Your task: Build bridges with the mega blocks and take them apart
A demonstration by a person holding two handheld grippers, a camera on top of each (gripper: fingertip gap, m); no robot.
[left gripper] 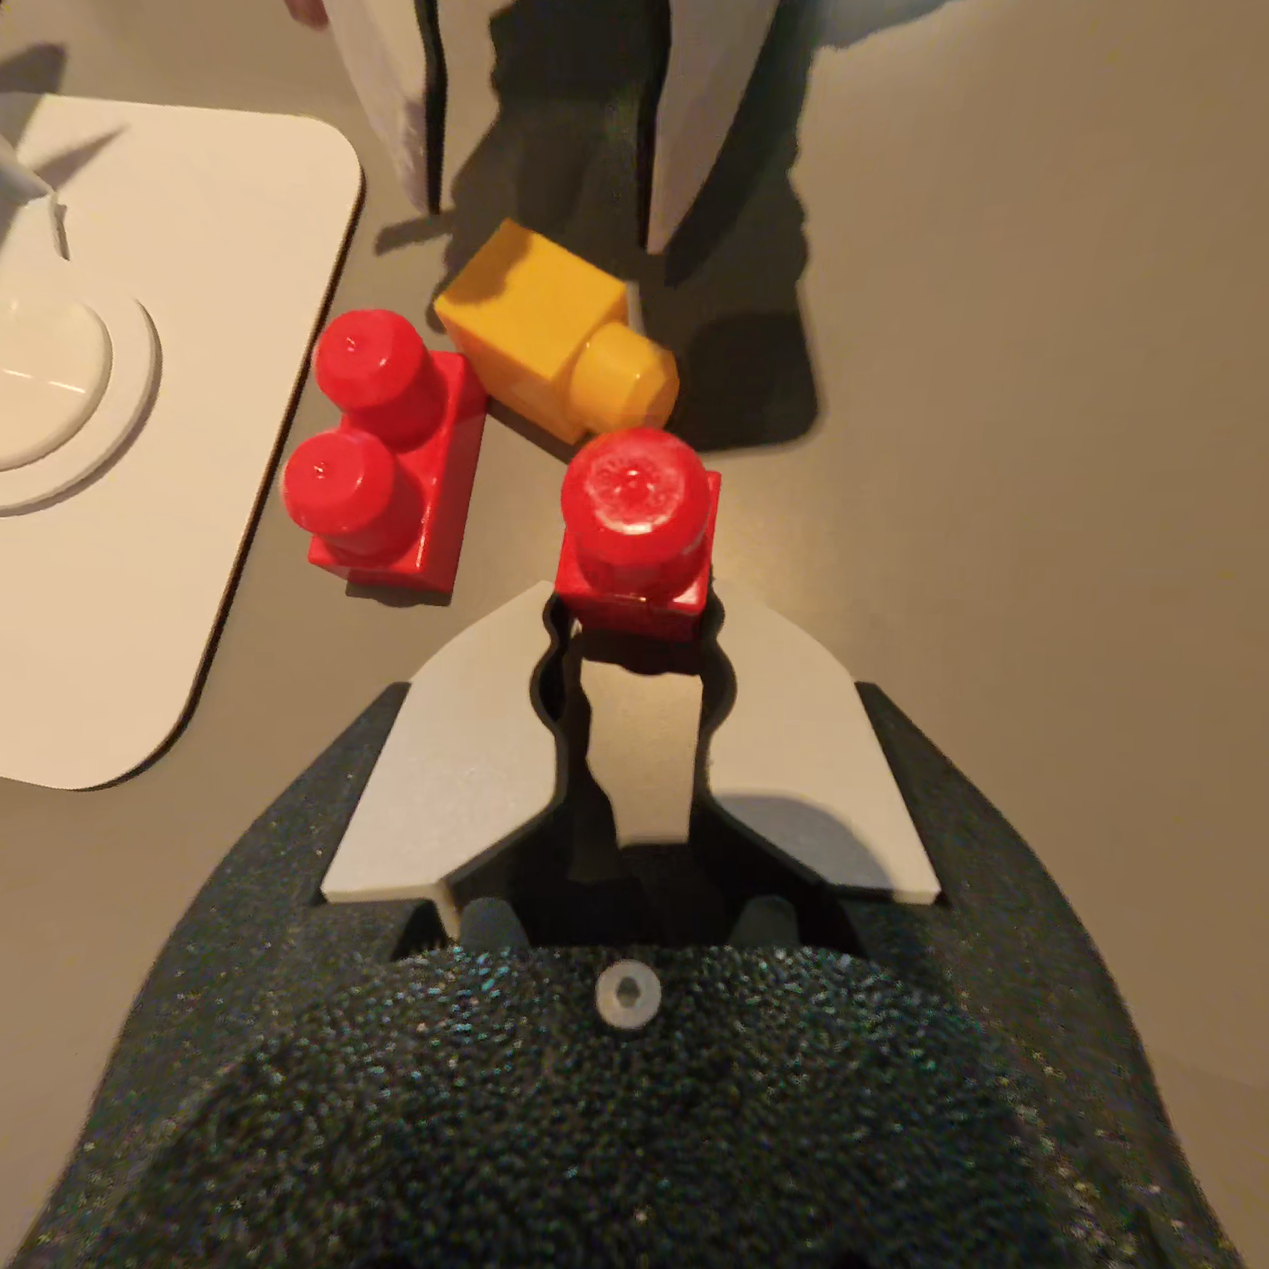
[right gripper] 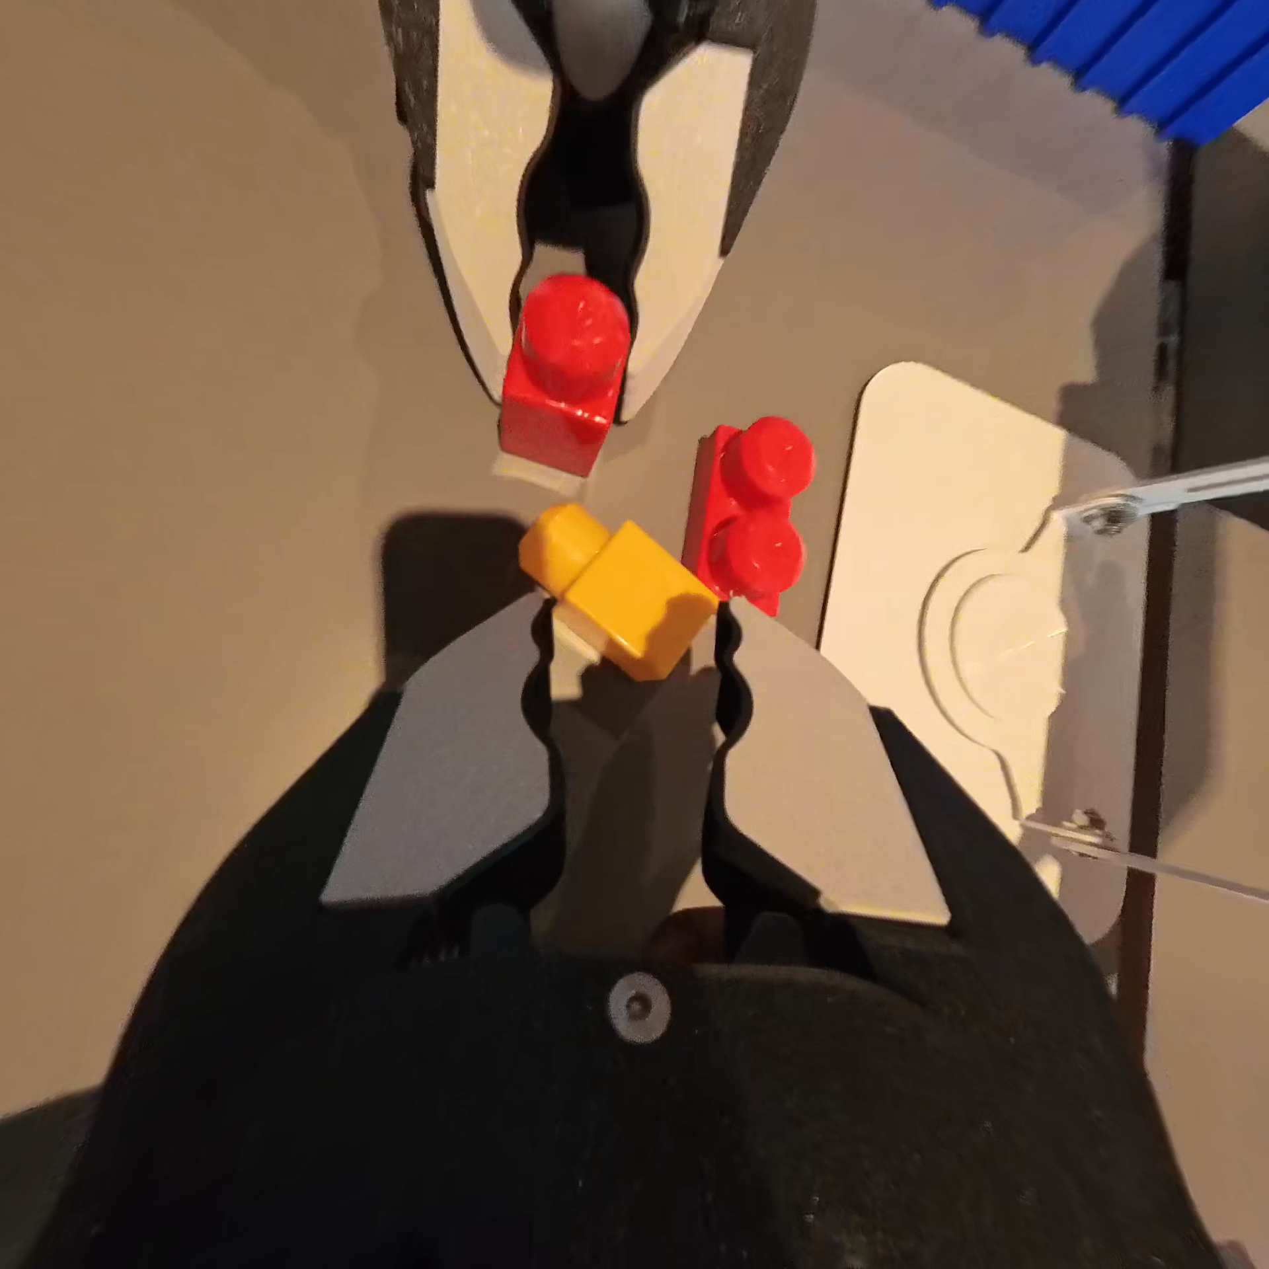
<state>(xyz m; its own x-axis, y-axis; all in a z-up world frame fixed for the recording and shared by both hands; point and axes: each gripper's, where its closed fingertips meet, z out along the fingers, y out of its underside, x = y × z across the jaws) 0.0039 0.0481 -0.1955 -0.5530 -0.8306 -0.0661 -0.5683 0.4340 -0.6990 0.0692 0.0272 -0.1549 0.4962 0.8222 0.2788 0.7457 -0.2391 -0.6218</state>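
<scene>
My left gripper (left gripper: 635,604) is shut on a red one-stud block (left gripper: 635,535), stud up, just above the table; it also shows in the right wrist view (right gripper: 559,405), facing mine. My right gripper (right gripper: 632,608) is closed on a yellow one-stud block (right gripper: 635,601) that lies on its side, one fingertip on each side of it. In the left wrist view the yellow block (left gripper: 535,323) lies just beyond the red one, between the right gripper's white fingers (left gripper: 384,123). A red two-stud block (left gripper: 384,467) stands free on the table beside them (right gripper: 748,522).
A white board (left gripper: 206,584) with a round moulded base and a clear stand lies next to the two-stud block (right gripper: 893,481). A blue ribbed thing (right gripper: 1133,62) sits at the far right. The table's dark edge (right gripper: 1160,481) runs behind the board. About 35 cm separates my left fingertips from the blue ribbed thing (right gripper: 1133,62).
</scene>
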